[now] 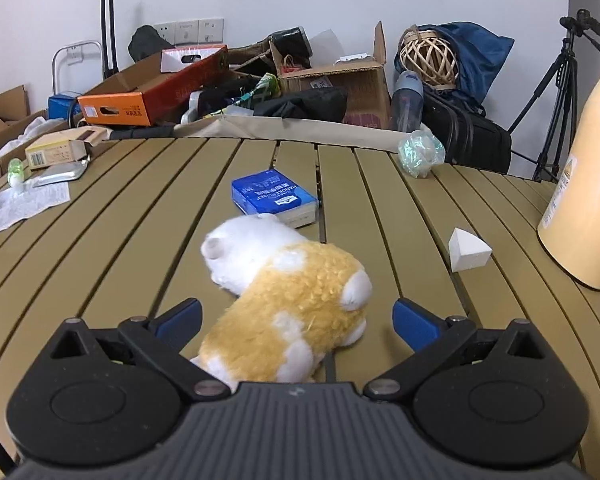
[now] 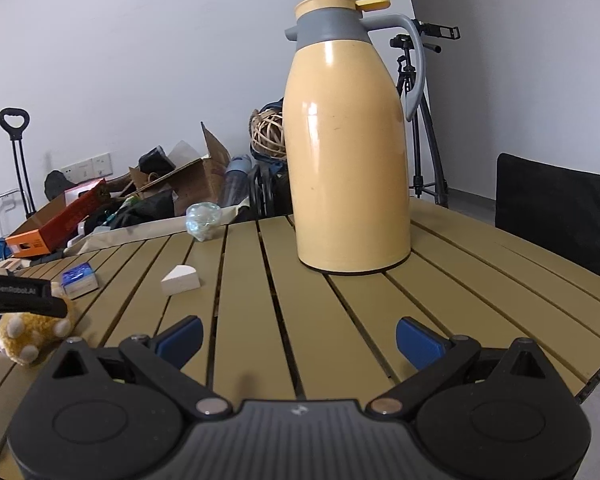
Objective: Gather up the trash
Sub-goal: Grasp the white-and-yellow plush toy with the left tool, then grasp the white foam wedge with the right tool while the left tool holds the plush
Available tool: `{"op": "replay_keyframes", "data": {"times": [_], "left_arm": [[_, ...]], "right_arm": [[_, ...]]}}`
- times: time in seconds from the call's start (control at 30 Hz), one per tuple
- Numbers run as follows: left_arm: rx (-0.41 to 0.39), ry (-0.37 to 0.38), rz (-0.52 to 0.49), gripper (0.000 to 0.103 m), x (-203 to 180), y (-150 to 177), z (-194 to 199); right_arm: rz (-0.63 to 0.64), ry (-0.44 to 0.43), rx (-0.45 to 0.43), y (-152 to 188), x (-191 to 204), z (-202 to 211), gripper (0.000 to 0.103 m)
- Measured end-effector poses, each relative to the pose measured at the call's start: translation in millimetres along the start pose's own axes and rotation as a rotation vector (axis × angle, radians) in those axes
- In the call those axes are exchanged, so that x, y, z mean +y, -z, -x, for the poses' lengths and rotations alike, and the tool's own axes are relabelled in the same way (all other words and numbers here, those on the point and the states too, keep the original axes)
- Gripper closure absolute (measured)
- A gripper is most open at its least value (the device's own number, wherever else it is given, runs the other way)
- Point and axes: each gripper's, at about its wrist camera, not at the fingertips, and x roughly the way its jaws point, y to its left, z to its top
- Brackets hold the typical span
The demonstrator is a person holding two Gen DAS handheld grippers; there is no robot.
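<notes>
My left gripper point(image 1: 298, 322) is open, its blue fingertips on either side of a yellow and white plush toy point(image 1: 292, 304) lying on the slatted olive table point(image 1: 140, 216). A blue tissue pack point(image 1: 274, 197) lies just beyond the toy. A crumpled clear plastic wrapper point(image 1: 420, 153) sits at the table's far edge, and a white wedge point(image 1: 469, 250) lies to the right. My right gripper point(image 2: 300, 340) is open and empty above bare slats. In the right wrist view I see the wedge point(image 2: 181, 279), the wrapper point(image 2: 203, 220), the tissue pack point(image 2: 79, 279) and the toy point(image 2: 32, 334) under the left gripper's body.
A tall yellow thermos jug point(image 2: 350, 152) stands on the table ahead of my right gripper, also at the right edge of the left wrist view point(image 1: 580, 184). Papers and small boxes point(image 1: 56, 152) lie at the table's left. Cardboard boxes, bags and a tripod crowd the floor behind. A black chair point(image 2: 556, 216) stands right.
</notes>
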Motion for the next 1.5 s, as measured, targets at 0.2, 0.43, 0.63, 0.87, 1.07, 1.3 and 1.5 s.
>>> {"op": "replay_keyframes", "data": {"times": [0.2,0.43,0.63,0.87,1.07,1.3,1.5], "left_arm": [[0.05,0.019,0.056,0.0,3.6,-2.2,-20.1],[0.048,0.038,0.108,0.001,10.4,-1.9,-26.7],[0.045,0.019,0.09,0.019,9.3,-0.9,-25.9],[0.015,0.002,0.081,0.03,6.8,1.1,-15.3],[-0.082,-0.042,0.055,0.032,3.7,-1.7,17.3],[-0.171,-0.101,0.064,0.032,14.1,1.1,62.0],[-0.195,-0.111,0.069,0.032,26.5,11.9,93.4]], "right_arm": [[0.022,0.004,0.008,2.8,4.9,-1.6,0.0],[0.025,0.006,0.006,2.3,4.6,-0.1,0.0],[0.01,0.005,0.008,1.7,2.4,0.5,0.0],[-0.009,-0.016,0.006,-0.3,4.2,2.1,0.0],[-0.037,-0.048,-0.002,-4.0,9.0,5.4,0.0],[-0.098,-0.104,-0.013,-11.0,16.6,9.8,0.0],[-0.154,-0.172,-0.017,-14.7,29.8,12.5,0.0]]}}
